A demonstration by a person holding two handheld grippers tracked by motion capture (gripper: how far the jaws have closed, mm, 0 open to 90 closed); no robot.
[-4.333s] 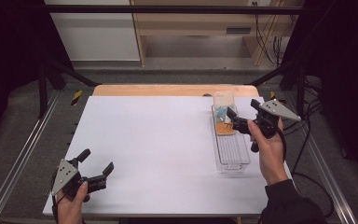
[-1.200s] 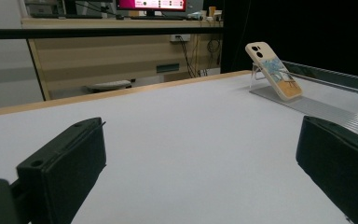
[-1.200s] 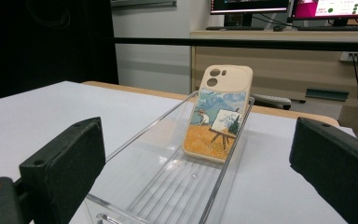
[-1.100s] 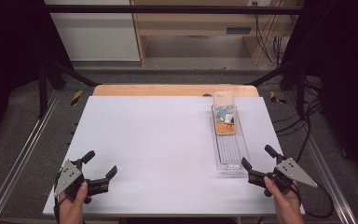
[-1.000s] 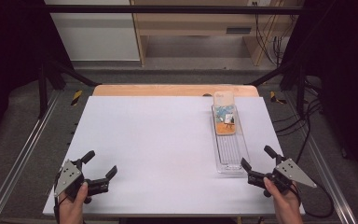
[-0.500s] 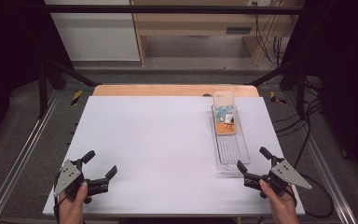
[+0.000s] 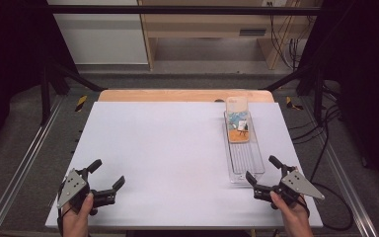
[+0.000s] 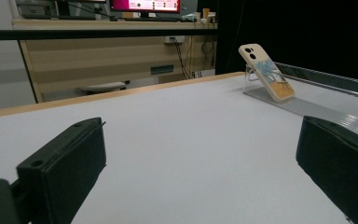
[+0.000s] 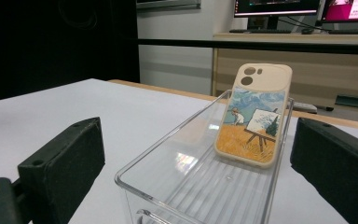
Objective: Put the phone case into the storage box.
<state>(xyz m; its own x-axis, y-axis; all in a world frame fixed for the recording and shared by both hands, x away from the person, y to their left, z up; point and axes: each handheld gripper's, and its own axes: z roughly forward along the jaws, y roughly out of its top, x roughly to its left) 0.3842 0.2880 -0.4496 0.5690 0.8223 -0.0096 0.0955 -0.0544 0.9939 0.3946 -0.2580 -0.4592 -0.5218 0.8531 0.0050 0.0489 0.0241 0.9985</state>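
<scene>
My right gripper (image 7: 265, 174) sits low at the near right corner of the white surface (image 7: 168, 148), its fingers spread wide and pinching nothing, pointing at the near end of the clear tray (image 7: 245, 165) just ahead of it. The phone case (image 7: 238, 120) leans in the far end of that tray, tilted back with its camera cutout uppermost, its lower edge resting on the ribbed tray floor. My left gripper (image 7: 107, 176) rests at the near left corner, well apart from the tray, its fingers also spread with nothing between them. Nothing stands between either gripper and the tray; the white sheet around it is bare, with a strip of wood showing along the far edge. Beyond the surface there are black frame bars, a wooden bench and trailing cables to the right. From above, the phone case is a small pale oblong with blue and orange patches, and I cannot read its picture. The right gripper view looks straight down the tray (image 9: 200, 182) between my black fingers (image 9: 65, 158) and shows the phone case (image 9: 254, 116) plainly: a painter at an easel in a yellow field under a blue sky, propped against the tray's far wall. The left gripper view catches the phone case (image 8: 266, 72) side-on and far off to the right, showing its steep lean, with monitors glowing on the bench behind.
</scene>
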